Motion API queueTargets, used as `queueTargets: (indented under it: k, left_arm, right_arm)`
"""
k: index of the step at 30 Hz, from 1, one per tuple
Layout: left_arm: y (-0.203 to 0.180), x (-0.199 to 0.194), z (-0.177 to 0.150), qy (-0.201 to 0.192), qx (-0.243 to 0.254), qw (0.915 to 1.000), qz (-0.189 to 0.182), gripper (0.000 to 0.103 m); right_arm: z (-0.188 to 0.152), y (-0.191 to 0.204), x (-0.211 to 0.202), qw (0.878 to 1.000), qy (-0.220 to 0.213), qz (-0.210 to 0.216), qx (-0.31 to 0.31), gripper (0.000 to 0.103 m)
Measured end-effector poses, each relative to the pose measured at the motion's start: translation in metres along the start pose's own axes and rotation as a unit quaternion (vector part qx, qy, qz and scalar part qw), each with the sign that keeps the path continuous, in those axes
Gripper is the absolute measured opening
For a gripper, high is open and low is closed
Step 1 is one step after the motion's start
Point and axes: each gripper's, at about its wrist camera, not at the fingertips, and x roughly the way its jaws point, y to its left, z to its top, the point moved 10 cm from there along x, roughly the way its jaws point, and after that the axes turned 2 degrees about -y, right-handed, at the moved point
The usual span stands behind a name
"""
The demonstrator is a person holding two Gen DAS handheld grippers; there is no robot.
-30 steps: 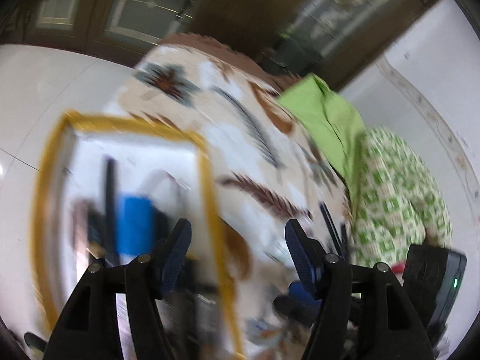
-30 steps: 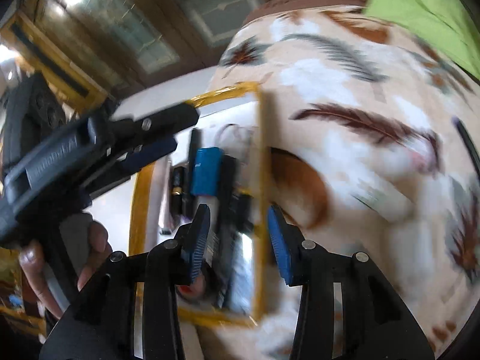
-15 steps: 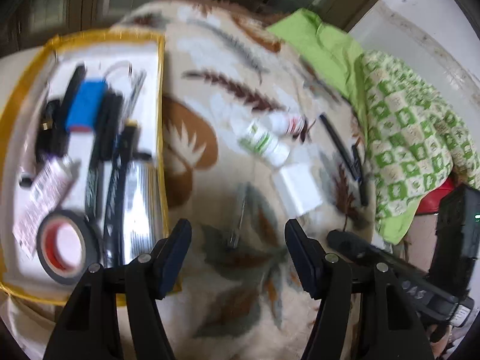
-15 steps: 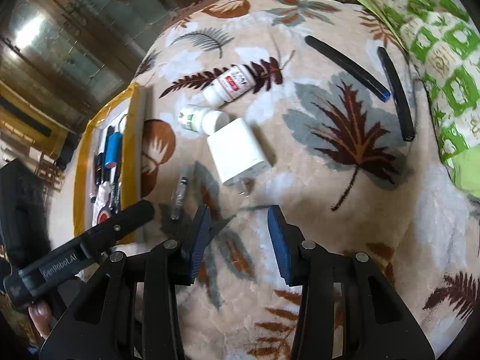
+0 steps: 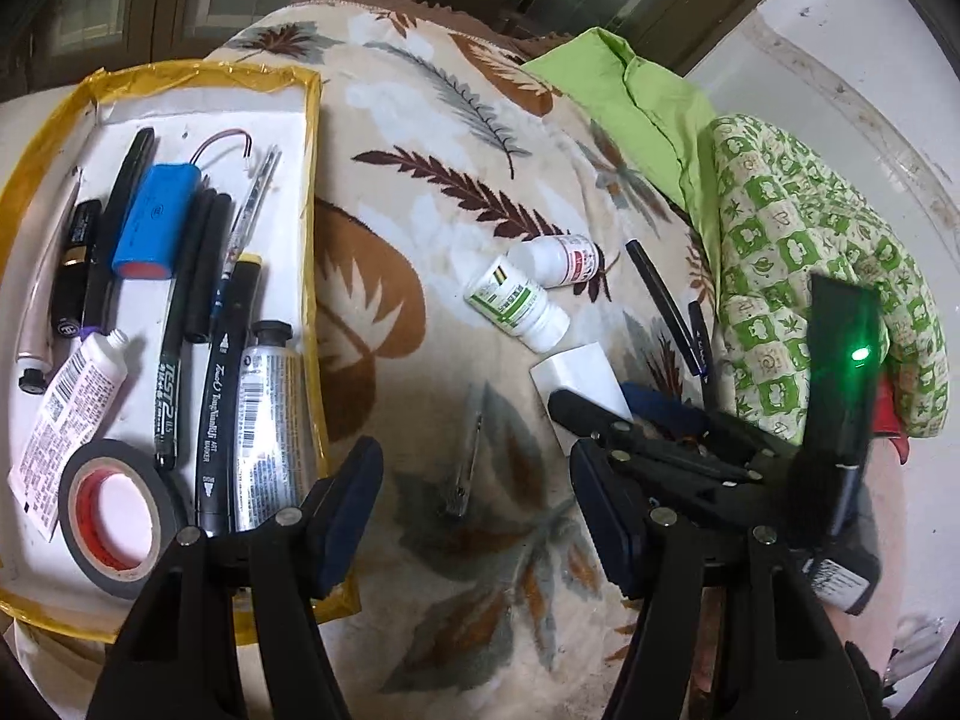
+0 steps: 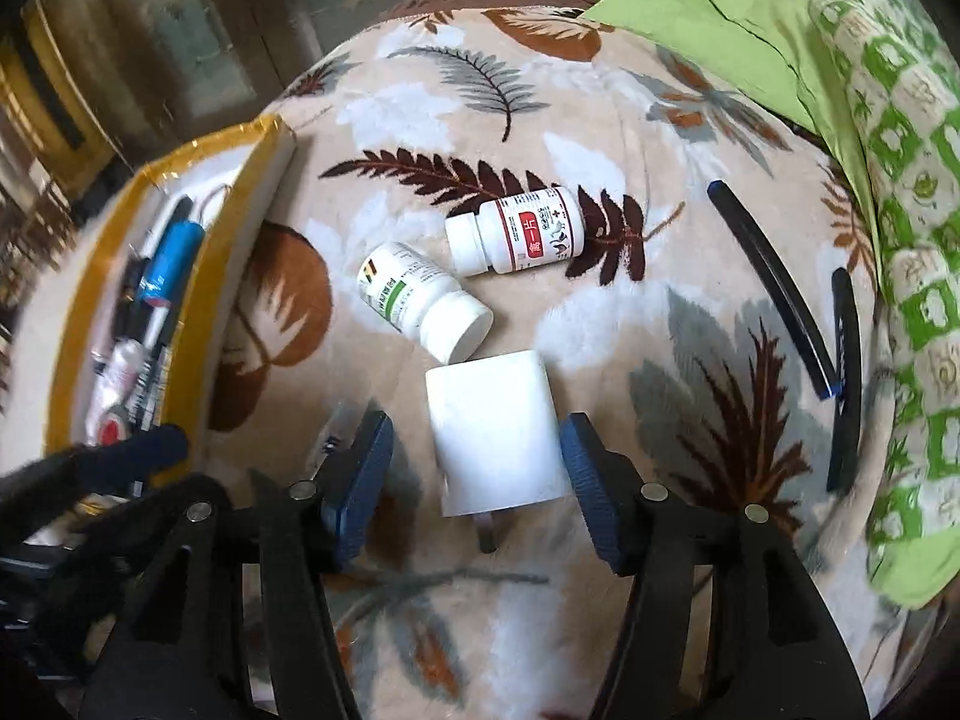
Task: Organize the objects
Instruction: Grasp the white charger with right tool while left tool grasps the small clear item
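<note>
A white charger plug [image 6: 495, 429] lies on the leaf-patterned blanket between the jaws of my right gripper [image 6: 477, 480], which are opening; the pads stand clear of its sides. Just beyond it lie two white pill bottles, one green-labelled [image 6: 420, 300] and one red-labelled [image 6: 519, 231]. My left gripper [image 5: 474, 510] hangs open over a small metal clip [image 5: 465, 474] on the blanket. The yellow-rimmed tray [image 5: 312, 192] at the left holds markers, a blue battery pack [image 5: 150, 219], tubes and a tape roll [image 5: 111, 510]. The right gripper [image 5: 606, 408] shows over the plug [image 5: 579, 381].
Two black pens [image 6: 771, 282] lie on the blanket to the right, beside a green cloth [image 6: 738, 18] and a green checked cloth [image 6: 906, 228]. A tiled floor and dark wooden doors lie beyond the blanket.
Both grippers swung from over the tray to the blanket and came lower. The right one closed in around the white plug and its jaws widened. The left stayed open.
</note>
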Motion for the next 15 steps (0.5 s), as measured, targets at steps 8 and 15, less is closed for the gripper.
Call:
queueTargets:
  k: [8,15]
  left_arm:
    - [-0.007,0.003,-0.008,0.007,0.041,0.999,0.015,0.065]
    - [-0.01,0.006,-0.013,0.009,0.096,0.9928,0.071,0.065]
  right_arm:
    - [-0.037,-0.024,-0.037,0.992,0.017,0.055,0.115,0.047]
    - [-0.077,-0.035,-0.046,0.985,0.005,0.071,0.156,0.046]
